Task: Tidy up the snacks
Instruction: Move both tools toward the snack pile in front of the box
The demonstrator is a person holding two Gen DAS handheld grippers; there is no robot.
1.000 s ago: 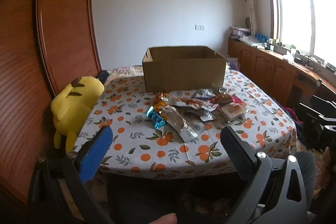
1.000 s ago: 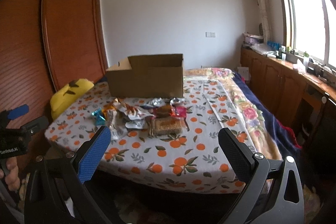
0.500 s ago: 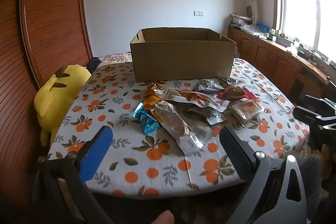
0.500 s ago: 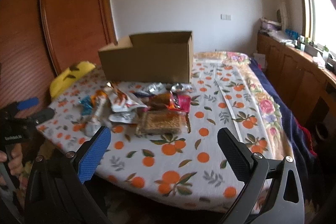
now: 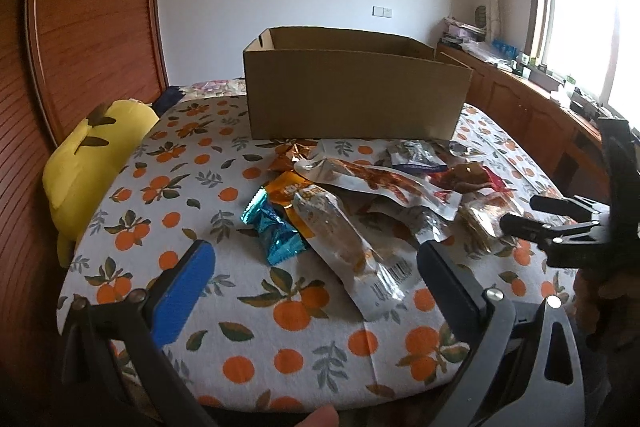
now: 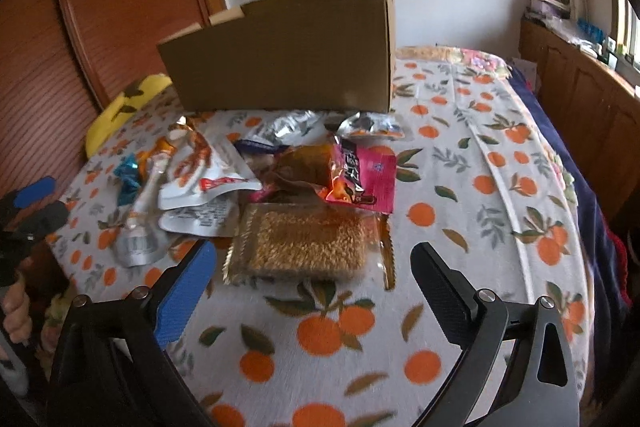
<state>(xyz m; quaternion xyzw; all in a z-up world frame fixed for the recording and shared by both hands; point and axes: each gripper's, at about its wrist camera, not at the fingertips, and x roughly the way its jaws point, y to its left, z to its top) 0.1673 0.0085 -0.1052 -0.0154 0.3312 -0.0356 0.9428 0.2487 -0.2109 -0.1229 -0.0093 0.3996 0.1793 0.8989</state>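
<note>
— Room to move?
— Bare tablecloth [image 6: 460,195] ahead of my right gripper [image 6: 312,287]; cardboard box [image 5: 352,95] walls off the far side.
— The snacks?
— Brown noodle packet [image 6: 304,247] sits just beyond the right's spread jaws. Left gripper [image 5: 312,283], also wide apart, faces the clear long pouch [image 5: 344,243].
— Anything hidden?
— Pile overlaps; lower packets unreadable.

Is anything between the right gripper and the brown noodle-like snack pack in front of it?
Nothing visible. The right gripper is open, and only bare tablecloth lies before the brown snack pack.

Left gripper [image 5: 316,267] and right gripper [image 6: 312,263] both gape wide, empty — each pointing toward twelve o'clock, tilted slightly downward.
</note>
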